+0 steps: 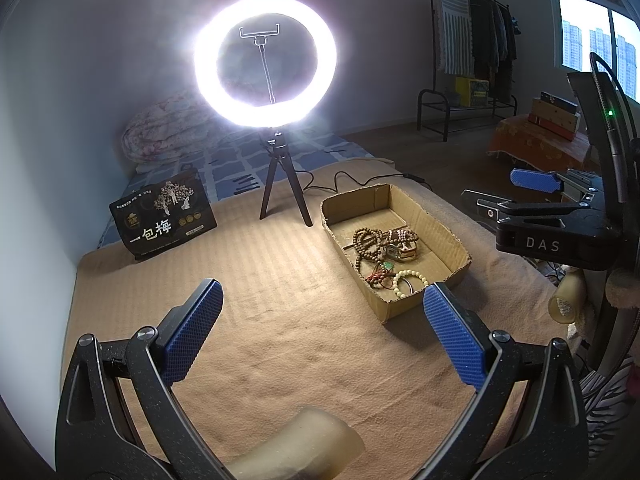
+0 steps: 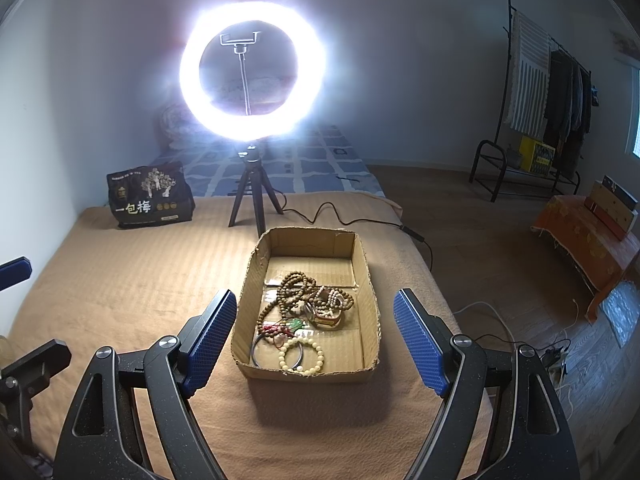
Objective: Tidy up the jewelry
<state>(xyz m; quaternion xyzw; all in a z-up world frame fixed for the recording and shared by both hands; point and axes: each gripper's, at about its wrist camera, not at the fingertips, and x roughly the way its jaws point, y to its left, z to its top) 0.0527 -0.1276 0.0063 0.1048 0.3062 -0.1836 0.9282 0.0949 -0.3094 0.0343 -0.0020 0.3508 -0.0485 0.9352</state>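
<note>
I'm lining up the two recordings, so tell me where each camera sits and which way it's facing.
Left wrist: on the left gripper, angled down over the tan blanket, cardboard box off right; its open fingers and the right gripper show.
Right wrist: on the right gripper, angled down, cardboard box centred between open fingers; the left gripper's fingertip shows at left edge.
Shared: box, ring light, black snack bag.

A ring light [image 2: 252,72] is blazing at upper centre, blowing out to white and spreading haze over the wall. Daylight is entering through a window [image 1: 596,36] at upper right. Fisheye edges are bending and darkening; the cardboard box [image 2: 372,276] is casting a shadow toward the lens.
</note>
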